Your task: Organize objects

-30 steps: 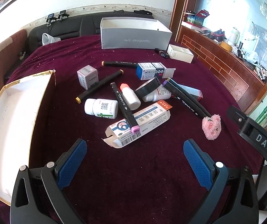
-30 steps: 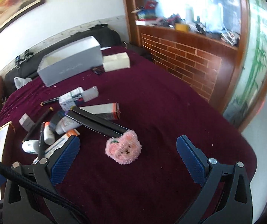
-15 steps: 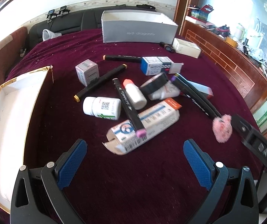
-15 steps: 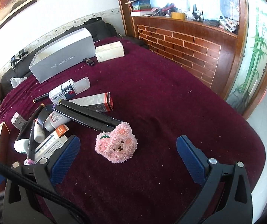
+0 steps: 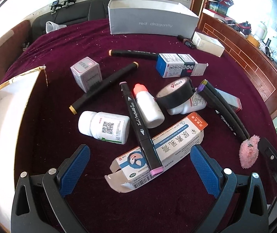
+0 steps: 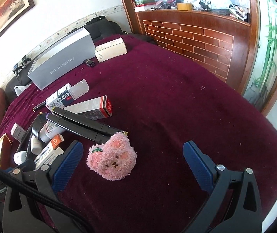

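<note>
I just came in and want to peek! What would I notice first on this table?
Probably the fluffy pink plush toy, lying on the dark red cloth right in front of the open right gripper. Next, the jumble of black markers, white bottles and medicine boxes in the middle, where a pink-tipped marker lies across a long blue-and-white box by the open left gripper.

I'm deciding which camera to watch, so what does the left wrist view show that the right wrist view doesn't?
Only the left wrist view shows the inside of the white open box and the whole pill bottle. Only the right wrist view shows the pink plush toy face-on and the framed painting. Both show the grey box, the black markers and open jaws holding nothing.
</note>
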`<state>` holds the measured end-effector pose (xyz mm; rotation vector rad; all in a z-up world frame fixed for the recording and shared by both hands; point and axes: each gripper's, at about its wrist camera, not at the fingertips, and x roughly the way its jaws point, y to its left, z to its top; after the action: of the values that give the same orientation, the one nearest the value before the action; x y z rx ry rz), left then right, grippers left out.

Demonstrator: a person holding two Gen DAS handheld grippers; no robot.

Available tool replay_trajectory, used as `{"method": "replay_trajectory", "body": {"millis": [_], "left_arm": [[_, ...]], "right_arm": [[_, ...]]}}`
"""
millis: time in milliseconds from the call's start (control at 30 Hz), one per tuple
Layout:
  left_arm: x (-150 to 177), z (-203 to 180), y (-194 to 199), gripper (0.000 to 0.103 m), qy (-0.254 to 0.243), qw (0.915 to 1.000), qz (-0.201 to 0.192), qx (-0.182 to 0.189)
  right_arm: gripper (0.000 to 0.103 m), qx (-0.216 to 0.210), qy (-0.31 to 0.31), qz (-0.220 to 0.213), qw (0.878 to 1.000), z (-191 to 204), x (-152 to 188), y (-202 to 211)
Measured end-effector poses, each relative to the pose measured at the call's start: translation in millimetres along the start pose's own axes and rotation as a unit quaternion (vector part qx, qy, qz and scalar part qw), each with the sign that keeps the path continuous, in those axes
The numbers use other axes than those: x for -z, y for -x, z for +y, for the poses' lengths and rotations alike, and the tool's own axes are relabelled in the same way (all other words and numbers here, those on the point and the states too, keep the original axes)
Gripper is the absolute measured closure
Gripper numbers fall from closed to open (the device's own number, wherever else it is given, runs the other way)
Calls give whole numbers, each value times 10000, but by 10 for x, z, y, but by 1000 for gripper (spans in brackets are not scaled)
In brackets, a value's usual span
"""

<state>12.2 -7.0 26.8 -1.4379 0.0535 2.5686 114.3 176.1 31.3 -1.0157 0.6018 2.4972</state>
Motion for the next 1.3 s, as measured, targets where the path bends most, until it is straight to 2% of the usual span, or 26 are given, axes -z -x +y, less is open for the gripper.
{"method": "replay_trajectory", "body": {"millis": [300, 567, 900, 1033, 1100, 1167, 1233, 1300], "left_arm": [[-103, -84, -184, 2, -135, 9998, -57, -167], [-157, 8, -221, 2, -1, 9996, -81, -286], [-209, 30, -286, 2, 23, 9992, -180, -360], [-249, 126, -385, 2, 245, 9996, -17, -166], [-233, 140, -403, 3, 171, 9998, 42, -41], [-203, 106, -374, 15, -49, 9999, 83, 52], [-182, 101, -322, 25, -169, 9993, 121, 314], [-154, 117, -267, 26, -241, 9968, 244, 726]], "right_arm": [[0, -95, -23, -35, 9999, -3, 4, -9], [0, -166, -62, -31, 9998, -15, 15, -17], [0, -125, 240, -129, 9996, 105, 54, 7], [0, -169, 208, -130, 9996, 87, 55, 8], [0, -196, 159, -113, 9996, 70, 52, 2], [0, -230, 129, -76, 9996, 53, 48, -10], [0, -249, 112, -54, 9996, 47, 46, -18], [0, -276, 98, -57, 9996, 41, 46, -17]]}}
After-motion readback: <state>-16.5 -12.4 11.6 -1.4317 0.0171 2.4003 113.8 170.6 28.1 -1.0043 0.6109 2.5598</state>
